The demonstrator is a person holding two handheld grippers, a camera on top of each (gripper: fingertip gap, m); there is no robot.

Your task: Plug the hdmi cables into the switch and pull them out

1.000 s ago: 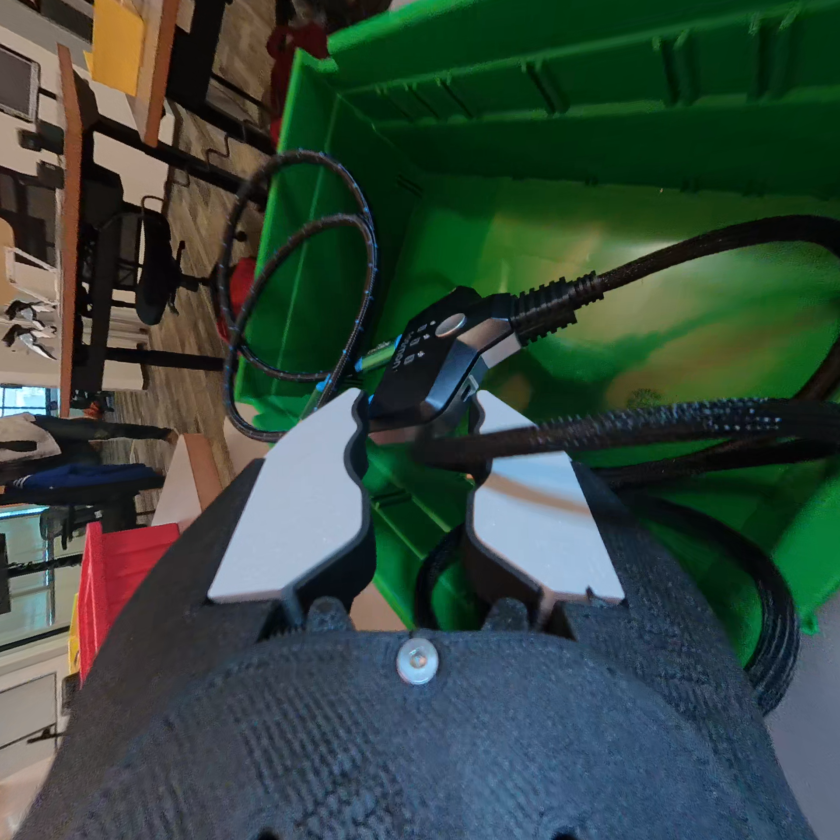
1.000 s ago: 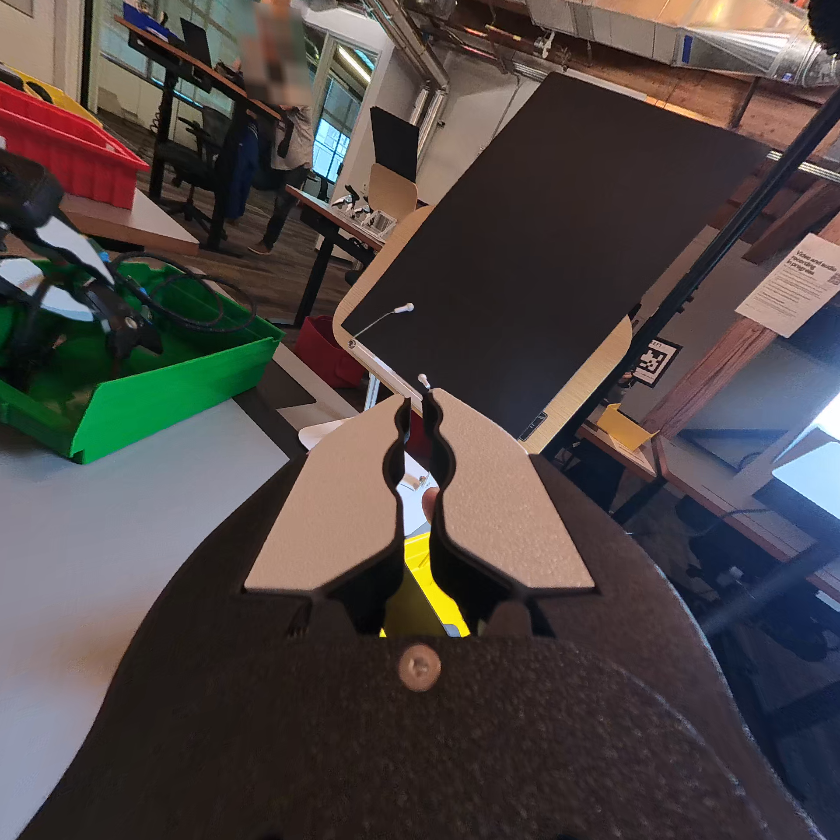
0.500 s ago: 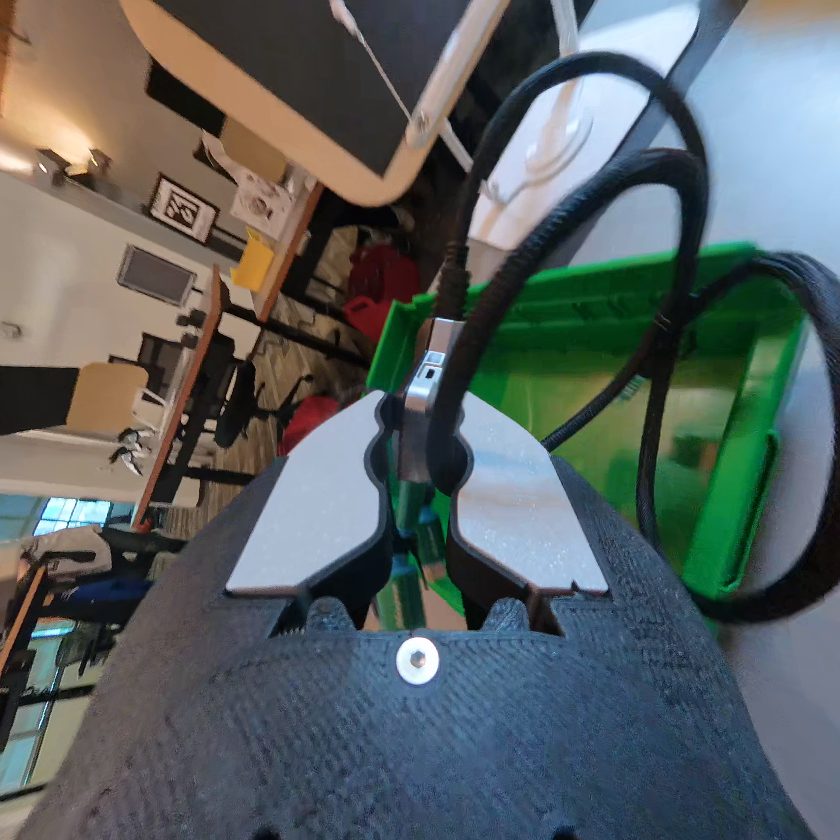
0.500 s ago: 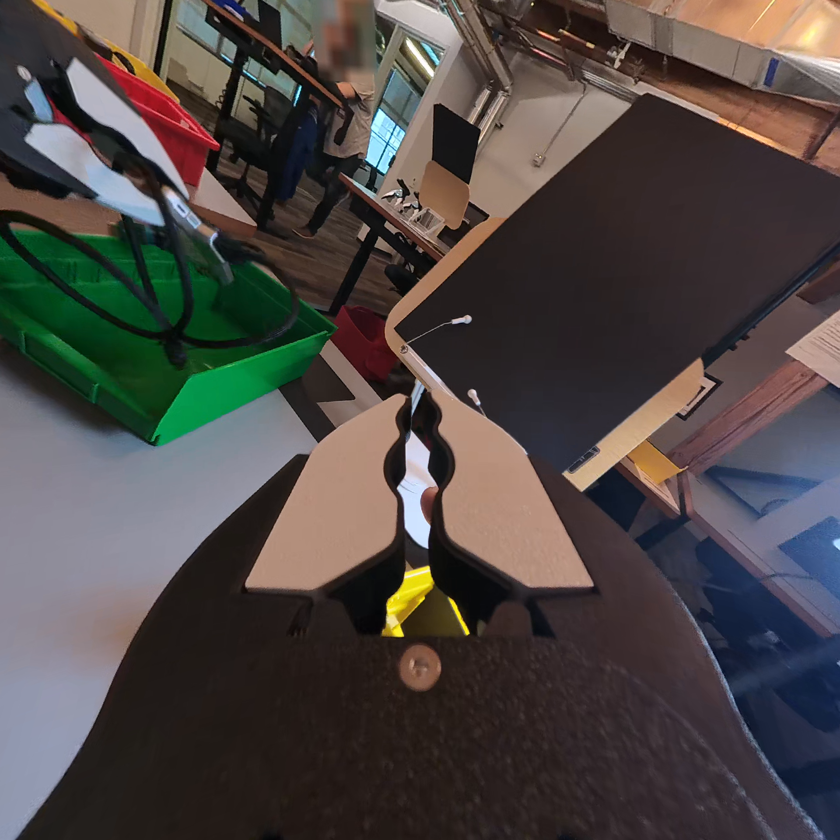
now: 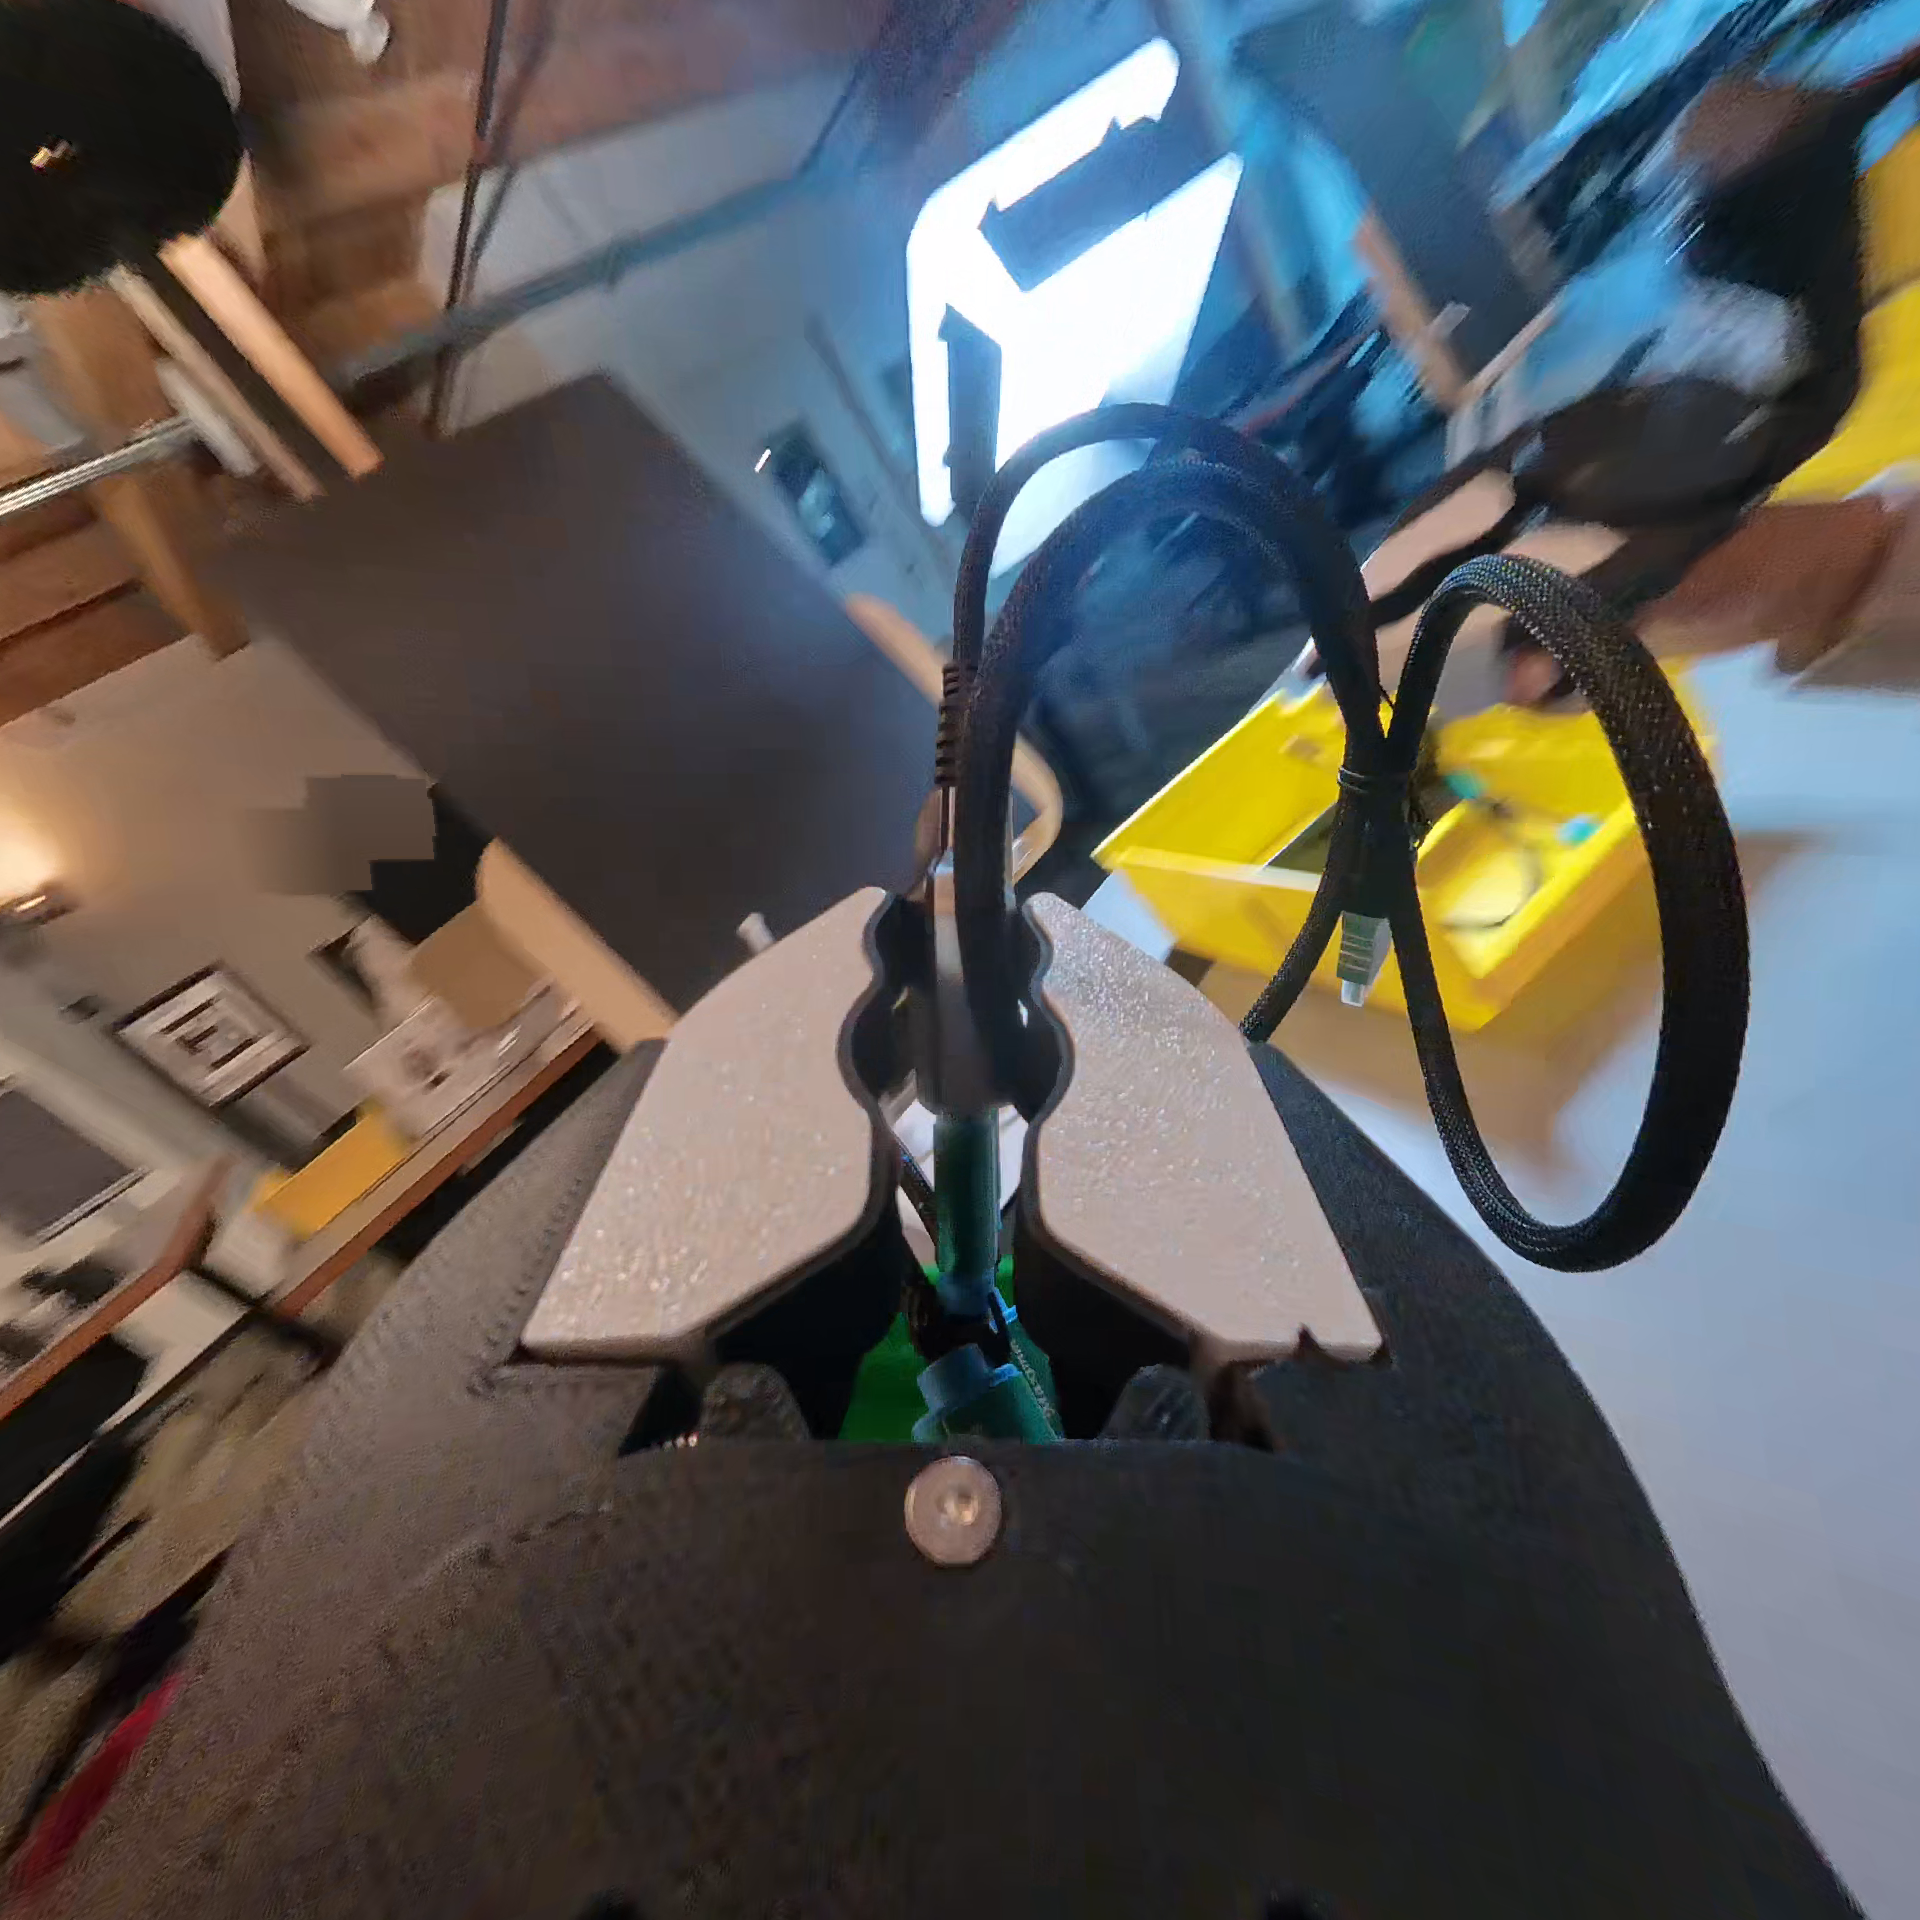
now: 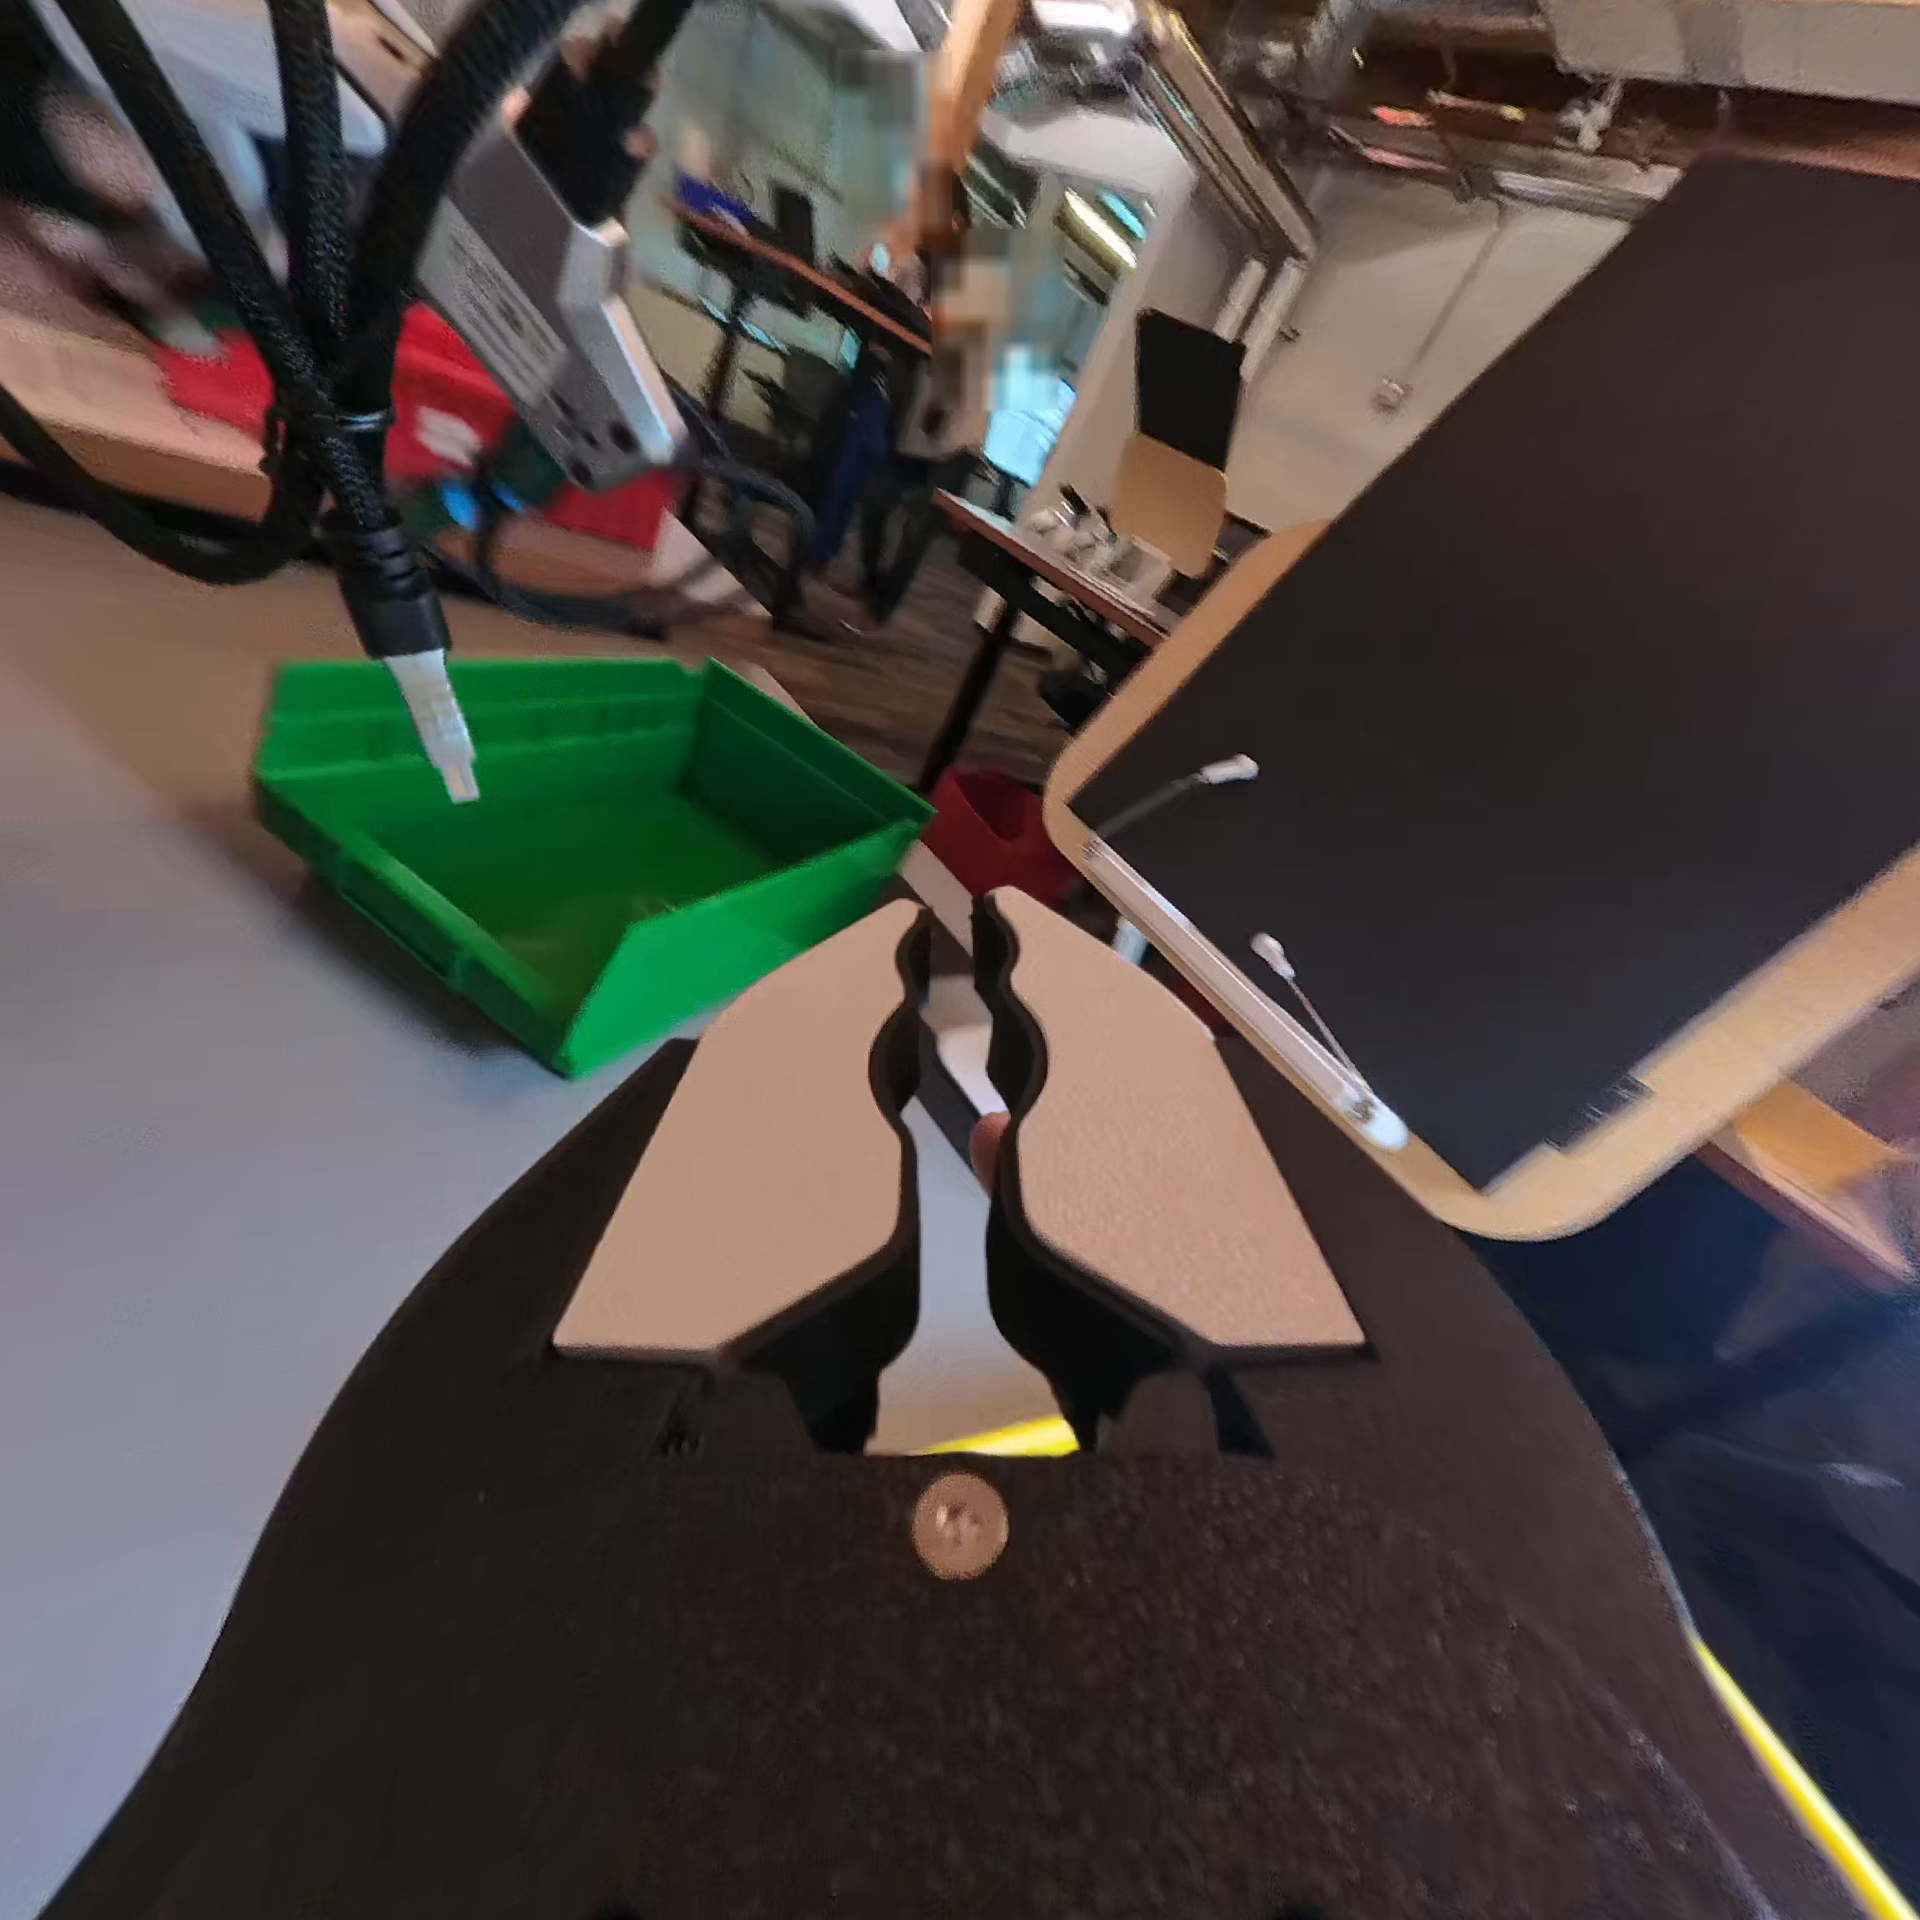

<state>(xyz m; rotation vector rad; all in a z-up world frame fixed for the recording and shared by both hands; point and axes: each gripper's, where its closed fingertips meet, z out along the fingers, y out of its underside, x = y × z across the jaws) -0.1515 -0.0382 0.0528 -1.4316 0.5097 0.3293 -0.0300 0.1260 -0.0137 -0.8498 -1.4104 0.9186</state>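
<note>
My left gripper point(image 5: 951, 914) is shut on the silver and black switch point(image 5: 940, 1039), which I see edge-on and hold up in the air. Black braided HDMI cables point(image 5: 1683, 935) loop up from it, tied in a bundle. One free plug point(image 5: 1361, 951) hangs loose. A green-shelled plug point(image 5: 961, 1184) sticks out of the switch's near end. In the right wrist view the switch point(image 6: 540, 301) hangs at the upper left, and the free plug point(image 6: 436, 717) dangles above the green bin point(image 6: 623, 966). My right gripper point(image 6: 951, 914) is shut and empty, low over the table.
A yellow bin point(image 5: 1226, 873) holding small parts stands on the grey table point(image 6: 208, 1143) ahead of the left gripper. A tilted black board point(image 6: 1507, 727) stands at the right. A red bin point(image 6: 447, 416), desks and a person are behind. Tip to tip, the grippers are about 20 cm apart.
My left gripper closed on the switch, lifted it and its cables out of the green bin and swung towards the yellow bin. The green bin now holds nothing. My right gripper stayed shut.
</note>
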